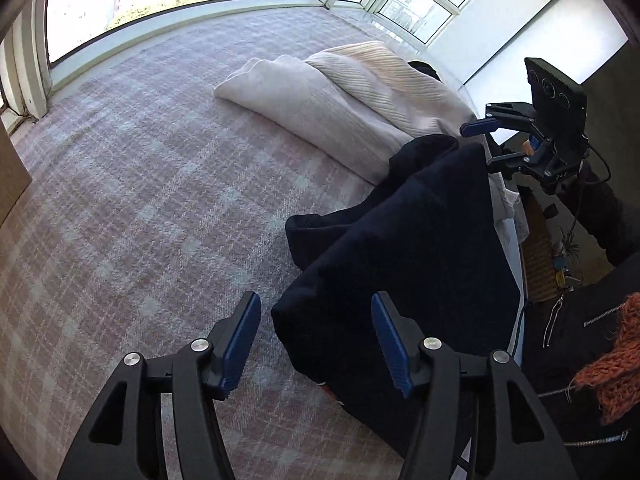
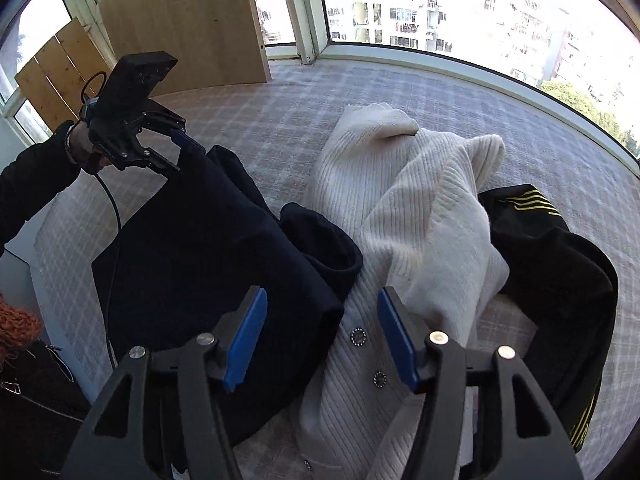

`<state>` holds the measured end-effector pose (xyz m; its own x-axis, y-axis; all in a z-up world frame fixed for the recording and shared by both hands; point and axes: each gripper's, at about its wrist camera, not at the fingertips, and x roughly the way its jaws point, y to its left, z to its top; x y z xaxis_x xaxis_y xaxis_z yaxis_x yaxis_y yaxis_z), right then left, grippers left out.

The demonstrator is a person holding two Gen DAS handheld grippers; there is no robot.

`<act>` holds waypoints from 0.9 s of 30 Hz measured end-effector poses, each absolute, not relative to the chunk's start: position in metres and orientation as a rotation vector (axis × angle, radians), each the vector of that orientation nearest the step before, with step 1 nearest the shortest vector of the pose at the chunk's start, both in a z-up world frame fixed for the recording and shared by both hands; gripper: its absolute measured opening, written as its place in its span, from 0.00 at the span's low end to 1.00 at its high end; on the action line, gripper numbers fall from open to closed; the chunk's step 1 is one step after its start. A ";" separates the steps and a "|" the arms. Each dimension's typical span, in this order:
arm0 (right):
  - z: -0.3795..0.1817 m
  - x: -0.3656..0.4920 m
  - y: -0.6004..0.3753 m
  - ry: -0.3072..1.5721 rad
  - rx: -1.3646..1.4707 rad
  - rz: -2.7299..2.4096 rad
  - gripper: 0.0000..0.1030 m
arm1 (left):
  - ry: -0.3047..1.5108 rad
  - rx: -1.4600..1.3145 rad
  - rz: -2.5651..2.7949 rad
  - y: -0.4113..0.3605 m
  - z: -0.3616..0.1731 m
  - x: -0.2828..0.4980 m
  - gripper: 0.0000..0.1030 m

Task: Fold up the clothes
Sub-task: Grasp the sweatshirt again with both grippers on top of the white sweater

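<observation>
A navy garment (image 1: 420, 240) lies folded on the plaid bed cover (image 1: 140, 200). My left gripper (image 1: 314, 320) is open just above its near left corner, and its pads press on nothing. In the right wrist view the same navy garment (image 2: 192, 248) sits left of a white ribbed cardigan (image 2: 420, 216). My right gripper (image 2: 322, 312) hangs open over the line where the two meet, gripping nothing. Each gripper shows in the other's view: the right gripper (image 1: 484, 146) at the navy garment's far edge, the left gripper (image 2: 180, 156) at its far left corner.
A black garment with yellow stripes (image 2: 552, 264) lies right of the cardigan (image 1: 360, 92). A wooden board (image 2: 180, 20) leans by the windows at the back. The bed's near edge runs beside the person's black zipped jacket and orange scarf (image 1: 616, 364).
</observation>
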<state>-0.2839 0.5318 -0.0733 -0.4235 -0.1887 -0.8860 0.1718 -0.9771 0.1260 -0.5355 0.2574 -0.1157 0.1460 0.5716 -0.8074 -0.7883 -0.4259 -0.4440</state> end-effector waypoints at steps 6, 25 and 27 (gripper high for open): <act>-0.079 -0.299 0.538 -0.051 1.537 -2.426 0.55 | 0.207 -1.302 1.489 0.282 -0.127 -0.547 0.54; -0.100 -0.335 0.518 0.011 1.709 -2.198 0.55 | 0.264 -1.271 1.431 0.299 -0.120 -0.534 0.52; -0.104 -0.338 0.515 0.046 1.744 -2.182 0.55 | 0.265 -1.256 1.426 0.299 -0.118 -0.533 0.52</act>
